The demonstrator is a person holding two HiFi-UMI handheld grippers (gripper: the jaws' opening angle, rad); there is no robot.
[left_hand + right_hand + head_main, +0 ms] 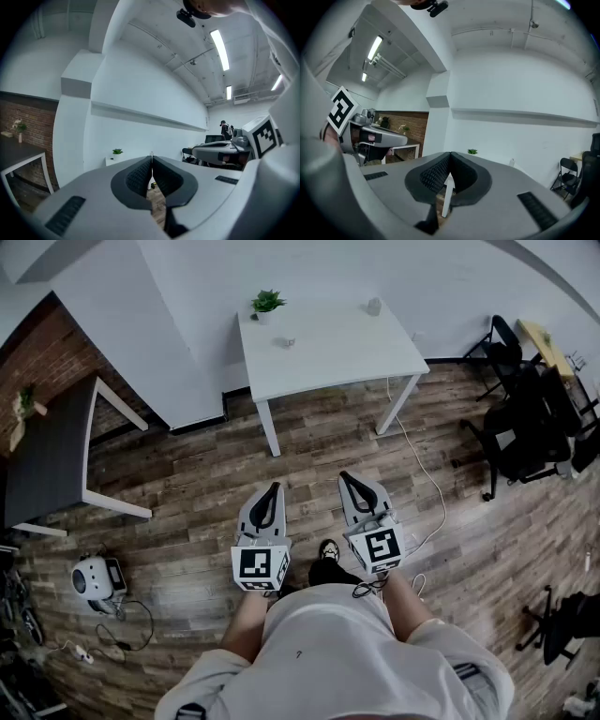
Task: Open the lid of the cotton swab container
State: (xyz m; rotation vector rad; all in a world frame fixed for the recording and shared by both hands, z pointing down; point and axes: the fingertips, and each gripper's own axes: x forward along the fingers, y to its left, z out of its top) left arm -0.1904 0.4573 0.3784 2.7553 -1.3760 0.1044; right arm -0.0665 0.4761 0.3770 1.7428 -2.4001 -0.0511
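Above the wood floor (pixel 187 474), the left gripper (pixel 276 486) and right gripper (pixel 344 476) have jaws pressed fully together, gripping nothing. Well ahead, on the white table (pixel 328 362), stands what may be the cotton swab container (pixel 373 307).

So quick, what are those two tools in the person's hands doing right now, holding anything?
Left tool: closed, holding nothing.
Right tool: closed, holding nothing.

Matt white table (pixel 328 357) on rough-grained wooden plank floor (pixel 187 493)
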